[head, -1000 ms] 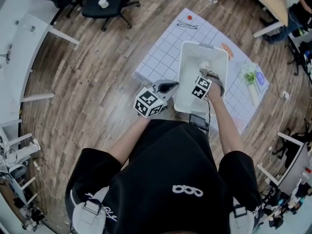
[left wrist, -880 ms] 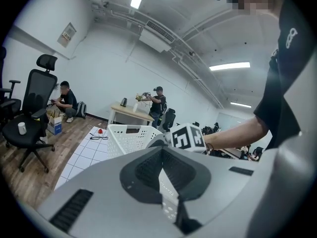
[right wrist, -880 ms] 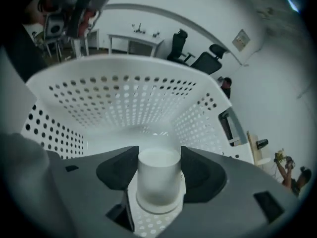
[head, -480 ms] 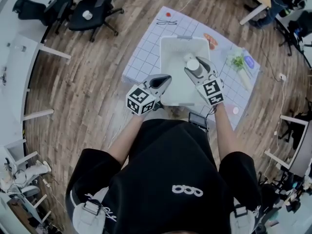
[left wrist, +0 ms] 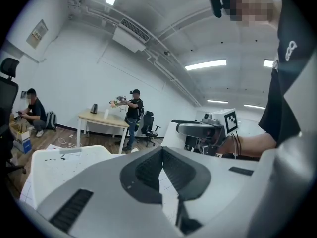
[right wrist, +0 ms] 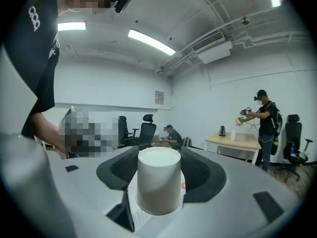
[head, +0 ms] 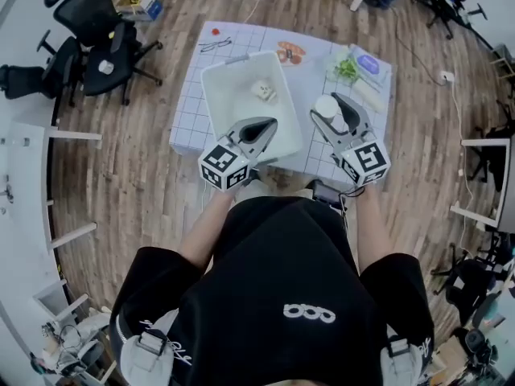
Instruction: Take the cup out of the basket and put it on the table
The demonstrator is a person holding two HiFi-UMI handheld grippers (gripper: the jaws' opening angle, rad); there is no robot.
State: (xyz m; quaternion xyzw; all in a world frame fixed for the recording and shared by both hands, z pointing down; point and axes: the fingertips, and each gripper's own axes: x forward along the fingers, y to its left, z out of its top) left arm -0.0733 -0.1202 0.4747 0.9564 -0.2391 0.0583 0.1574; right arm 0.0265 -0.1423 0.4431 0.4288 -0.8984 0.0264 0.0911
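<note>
Raised out of the basket (head: 233, 95), the white cup (right wrist: 158, 177) now hangs right of it over the table (head: 191, 95), clamped in my right gripper (head: 334, 117); left gripper (head: 268, 124) closed on nothing, so only placing remains.

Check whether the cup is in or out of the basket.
Out: the right claw grips the cup beside the basket, outside its rim.

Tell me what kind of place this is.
Probably an open office or lab used for recording handling tasks. There are swivel chairs on a wood floor, a desk by the wall, and another person standing there with gear on their head.
</note>
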